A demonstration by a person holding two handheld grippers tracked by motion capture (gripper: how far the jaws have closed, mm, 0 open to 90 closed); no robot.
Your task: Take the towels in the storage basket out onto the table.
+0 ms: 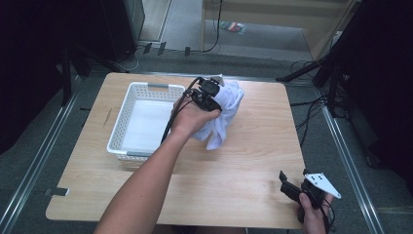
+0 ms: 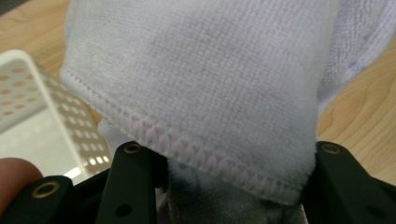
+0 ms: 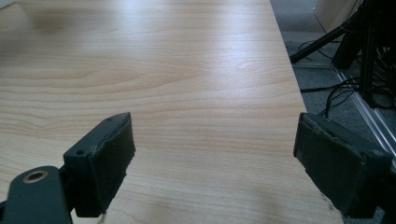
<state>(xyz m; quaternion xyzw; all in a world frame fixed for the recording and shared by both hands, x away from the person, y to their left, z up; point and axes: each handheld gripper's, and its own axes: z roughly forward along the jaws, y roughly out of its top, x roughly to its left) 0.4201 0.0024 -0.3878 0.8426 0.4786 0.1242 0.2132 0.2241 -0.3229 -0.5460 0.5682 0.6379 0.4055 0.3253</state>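
A white towel is clamped by the left gripper above the wooden table, apparently beside the basket; the right gripper is held agape.

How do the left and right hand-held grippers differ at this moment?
The left hand-held gripper is shut on the white towel beside the basket; the right hand-held gripper is open and holds nothing. The left is far out over the table; the right sits near its front right corner. Both have black jaws.
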